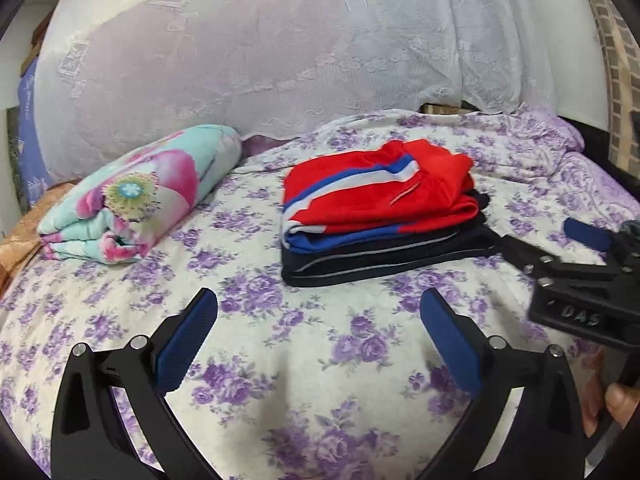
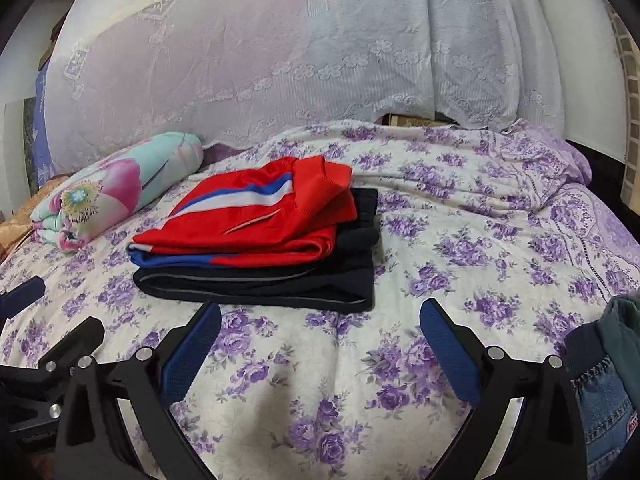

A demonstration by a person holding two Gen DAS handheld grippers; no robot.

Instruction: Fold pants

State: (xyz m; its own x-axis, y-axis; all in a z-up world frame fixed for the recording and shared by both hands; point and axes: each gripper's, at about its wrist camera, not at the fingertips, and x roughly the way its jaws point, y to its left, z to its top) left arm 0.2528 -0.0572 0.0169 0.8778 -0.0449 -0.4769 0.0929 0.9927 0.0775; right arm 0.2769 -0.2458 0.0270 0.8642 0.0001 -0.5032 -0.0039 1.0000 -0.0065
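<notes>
A folded red garment with blue and white stripes (image 1: 376, 196) lies on top of folded dark pants (image 1: 384, 256) on the bed. The stack also shows in the right wrist view, red piece (image 2: 256, 220) on dark pants (image 2: 264, 284). My left gripper (image 1: 320, 312) is open and empty, over bare bedsheet in front of the stack. My right gripper (image 2: 320, 320) is open and empty, just in front of the stack. The right gripper also shows in the left wrist view (image 1: 560, 248) beside the stack. Denim clothing (image 2: 608, 392) lies at the right edge.
The bed has a white sheet with purple flowers (image 1: 304, 360). A folded pink and turquoise blanket (image 1: 140, 196) lies at the left. A white lace cover (image 1: 280, 48) hangs behind the bed. A brick wall (image 1: 620, 52) is at the right.
</notes>
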